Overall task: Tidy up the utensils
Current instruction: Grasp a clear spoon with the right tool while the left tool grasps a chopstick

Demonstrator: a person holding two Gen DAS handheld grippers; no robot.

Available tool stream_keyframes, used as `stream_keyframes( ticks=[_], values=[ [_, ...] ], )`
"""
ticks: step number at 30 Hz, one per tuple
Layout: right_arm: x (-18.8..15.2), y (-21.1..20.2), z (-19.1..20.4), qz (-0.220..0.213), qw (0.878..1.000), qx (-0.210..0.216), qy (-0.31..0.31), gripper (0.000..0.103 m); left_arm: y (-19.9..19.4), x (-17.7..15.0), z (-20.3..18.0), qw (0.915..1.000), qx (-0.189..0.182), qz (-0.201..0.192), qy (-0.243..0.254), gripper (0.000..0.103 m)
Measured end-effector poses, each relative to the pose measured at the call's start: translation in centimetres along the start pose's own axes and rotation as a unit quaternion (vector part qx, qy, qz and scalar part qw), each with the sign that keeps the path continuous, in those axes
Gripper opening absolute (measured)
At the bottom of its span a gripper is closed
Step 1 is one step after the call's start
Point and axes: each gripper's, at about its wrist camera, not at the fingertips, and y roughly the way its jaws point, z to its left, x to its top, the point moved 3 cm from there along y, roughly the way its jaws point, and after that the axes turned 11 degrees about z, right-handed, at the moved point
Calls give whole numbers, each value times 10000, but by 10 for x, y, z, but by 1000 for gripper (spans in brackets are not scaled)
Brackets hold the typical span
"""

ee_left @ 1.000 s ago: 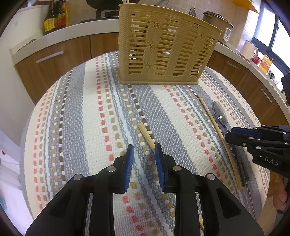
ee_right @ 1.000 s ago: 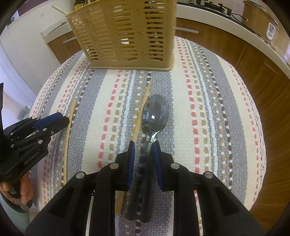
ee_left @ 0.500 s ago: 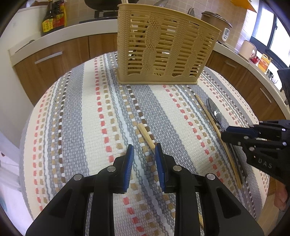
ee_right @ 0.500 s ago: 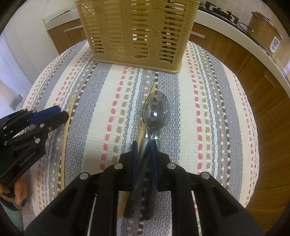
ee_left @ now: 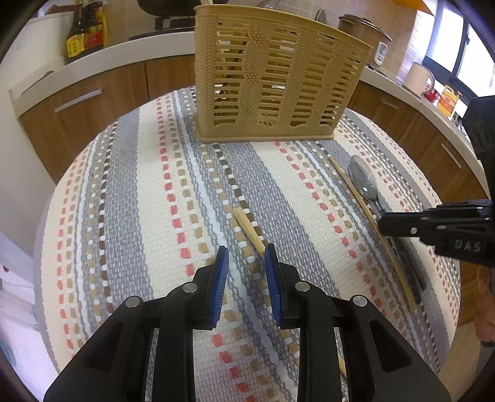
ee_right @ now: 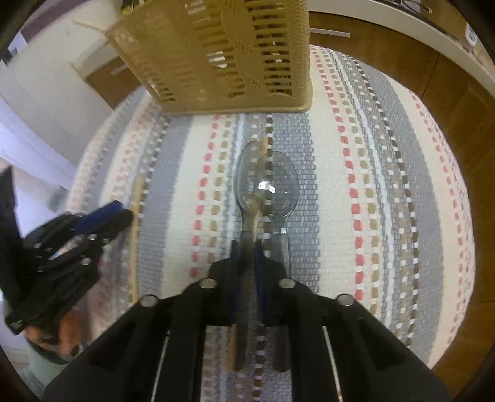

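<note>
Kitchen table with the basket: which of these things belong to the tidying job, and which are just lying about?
Part of the job:
- tan basket
- two spoons, one gripped by the right tongs
- chopstick before the left tongs
- second chopstick

Just lying about:
- sauce bottles
- rice cooker
- kettle

Wooden kitchen cabinets [ee_left: 92,102], bright window [ee_left: 458,58]

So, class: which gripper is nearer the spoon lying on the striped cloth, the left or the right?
Right. The right gripper has its jaws shut on the handle of a spoon. The left gripper hangs over a chopstick, well aside from the spoon.
</note>
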Motion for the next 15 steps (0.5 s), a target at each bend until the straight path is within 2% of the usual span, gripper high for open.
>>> stream_keyframes(
  ticks=[6, 10, 11, 12, 13, 15],
  values=[
    [-16, -13, -3, -58, 10000, 22, 7, 4, 1, 1, -1, 10000, 23, 49, 59, 23],
    [-26, -15, 2, -111, 9999, 59, 17, 4, 2, 4, -7, 9997, 199, 82, 128, 21],
    [-27, -16, 3, -198, 9998, 9, 36, 4, 2, 4, -8, 9996, 214, 82, 147, 19],
    [-23, -17, 5, -273, 9996, -6, 74, 5, 3, 5, -11, 9996, 156, 89, 208, 6],
    [-18, -21, 3, -332, 9994, 27, 138, 5, 3, 4, -13, 9996, 82, 105, 244, 0],
    [-6, -29, -1, -404, 9989, 75, 208, 5, 3, 4, -16, 9990, 320, 77, 297, 0]
  ],
)
